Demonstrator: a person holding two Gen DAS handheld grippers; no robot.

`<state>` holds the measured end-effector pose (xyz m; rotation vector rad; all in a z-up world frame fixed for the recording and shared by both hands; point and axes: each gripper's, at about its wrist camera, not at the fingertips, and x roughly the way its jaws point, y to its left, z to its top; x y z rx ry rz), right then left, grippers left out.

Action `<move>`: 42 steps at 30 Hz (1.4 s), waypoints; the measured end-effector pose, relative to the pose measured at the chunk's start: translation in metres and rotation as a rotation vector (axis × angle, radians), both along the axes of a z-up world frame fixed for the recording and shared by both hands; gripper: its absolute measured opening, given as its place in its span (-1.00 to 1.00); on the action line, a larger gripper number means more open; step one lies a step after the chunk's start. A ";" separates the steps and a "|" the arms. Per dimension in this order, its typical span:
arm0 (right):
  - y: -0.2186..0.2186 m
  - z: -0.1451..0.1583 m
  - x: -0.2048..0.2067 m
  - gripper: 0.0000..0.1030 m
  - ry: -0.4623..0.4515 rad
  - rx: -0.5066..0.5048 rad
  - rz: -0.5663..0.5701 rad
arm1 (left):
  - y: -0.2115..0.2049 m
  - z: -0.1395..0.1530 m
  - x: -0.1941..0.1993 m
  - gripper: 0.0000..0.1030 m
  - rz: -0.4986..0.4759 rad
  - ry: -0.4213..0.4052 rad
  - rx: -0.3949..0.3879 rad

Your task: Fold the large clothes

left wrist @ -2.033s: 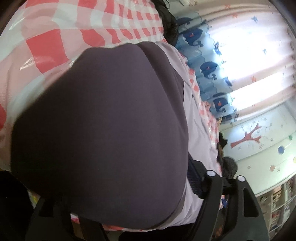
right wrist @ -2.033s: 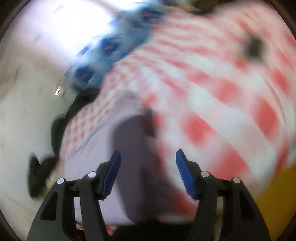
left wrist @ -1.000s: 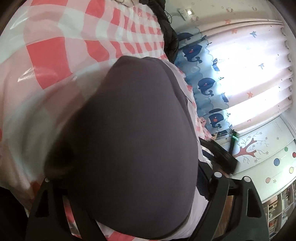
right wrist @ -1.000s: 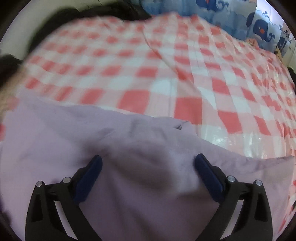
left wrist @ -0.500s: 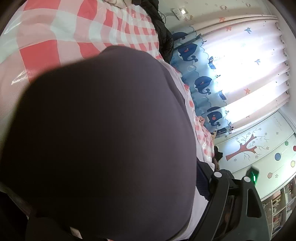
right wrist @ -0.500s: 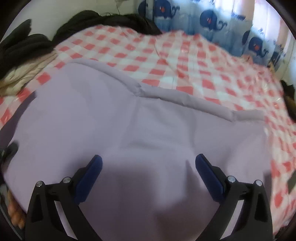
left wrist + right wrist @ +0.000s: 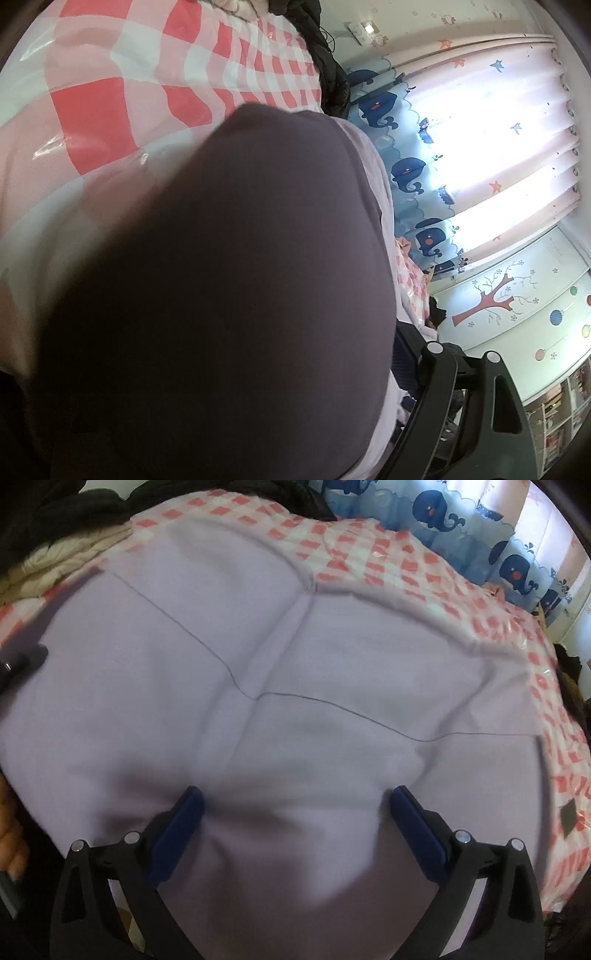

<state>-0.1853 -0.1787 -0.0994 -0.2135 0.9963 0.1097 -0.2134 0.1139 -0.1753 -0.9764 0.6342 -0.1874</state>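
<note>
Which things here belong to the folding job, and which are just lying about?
Job:
lilac garment, spread on the checked cover
right gripper, jaws wide over the cloth
left gripper, with cloth bunched between its fingers

Lying about:
dark clothes
cream bundle
whale curtain

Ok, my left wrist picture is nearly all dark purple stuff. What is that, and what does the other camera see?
Observer: Probably the lilac garment, right up against your lens. The right wrist view shows it spread wide over the red-checked cover.
Operator: Is the right gripper grabbing it?
Observer: No. The right gripper has its jaws wide apart, with the tips down on the cloth.
Operator: Is the cloth smooth?
Observer: Mostly. Thin seam lines cross it, and it puckers beside the fingertips.
</note>
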 end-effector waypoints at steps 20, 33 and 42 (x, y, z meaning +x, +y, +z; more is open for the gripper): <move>0.001 -0.017 -0.020 0.90 -0.104 0.061 0.064 | -0.040 0.056 -0.014 -0.12 -0.067 -0.040 0.179; -0.096 0.025 -0.033 0.89 0.036 0.599 0.150 | -0.230 0.183 0.009 -0.28 -0.407 -0.280 0.544; -0.345 0.005 -0.078 0.89 -0.048 1.260 -0.209 | -0.432 0.147 -0.014 -0.27 -0.748 -0.343 0.953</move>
